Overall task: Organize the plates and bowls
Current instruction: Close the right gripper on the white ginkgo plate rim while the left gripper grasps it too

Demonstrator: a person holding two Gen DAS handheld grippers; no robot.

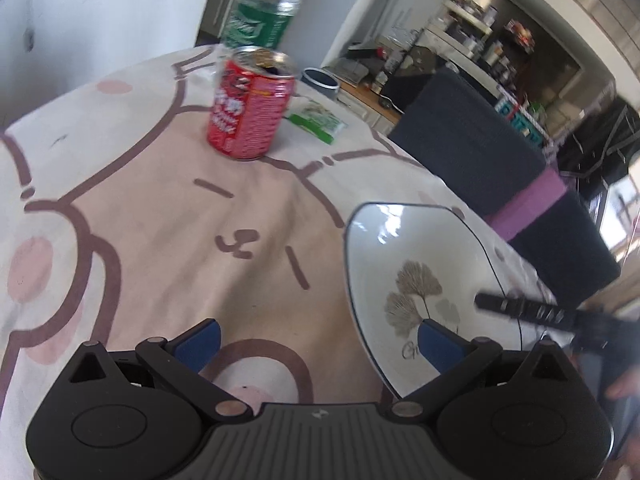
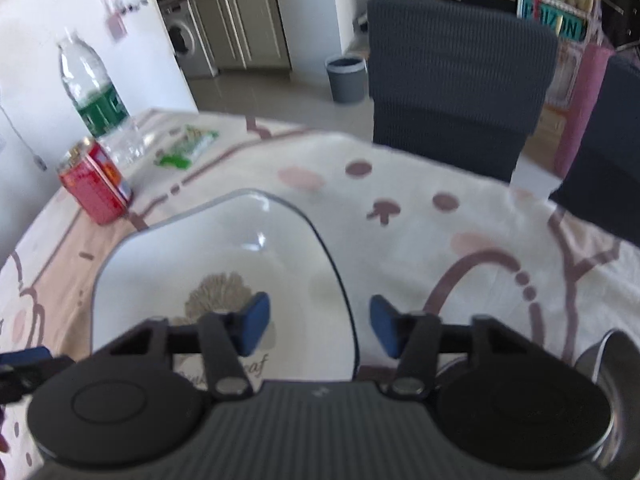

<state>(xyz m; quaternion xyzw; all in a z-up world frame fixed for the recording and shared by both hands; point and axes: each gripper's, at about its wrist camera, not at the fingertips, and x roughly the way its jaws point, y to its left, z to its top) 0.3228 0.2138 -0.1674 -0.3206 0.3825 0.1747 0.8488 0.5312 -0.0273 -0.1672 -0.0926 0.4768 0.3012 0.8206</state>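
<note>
A white, squarish deep plate [image 1: 416, 248] [image 2: 224, 256] with a thin dark rim and a ginkgo-leaf print lies on the cartoon-print tablecloth [image 1: 160, 220]. My left gripper [image 1: 320, 344] stands wide open astride the plate's left rim, one blue pad over the cloth and the other over the plate's inside. My right gripper [image 2: 320, 330] straddles the plate's right rim; its blue pads [image 2: 256, 328] stand apart from the rim with a gap on both sides. In the left wrist view the right gripper's black finger [image 1: 520, 308] shows over the plate's far side.
A red drink can [image 1: 250, 108] [image 2: 96, 184], a clear water bottle [image 1: 264, 12] [image 2: 92, 92] and a green packet [image 1: 316, 118] [image 2: 188, 146] stand at the table's far end. Dark chairs [image 2: 456, 80] line the far edge. A shiny metal vessel [image 2: 612, 376] sits beside my right gripper.
</note>
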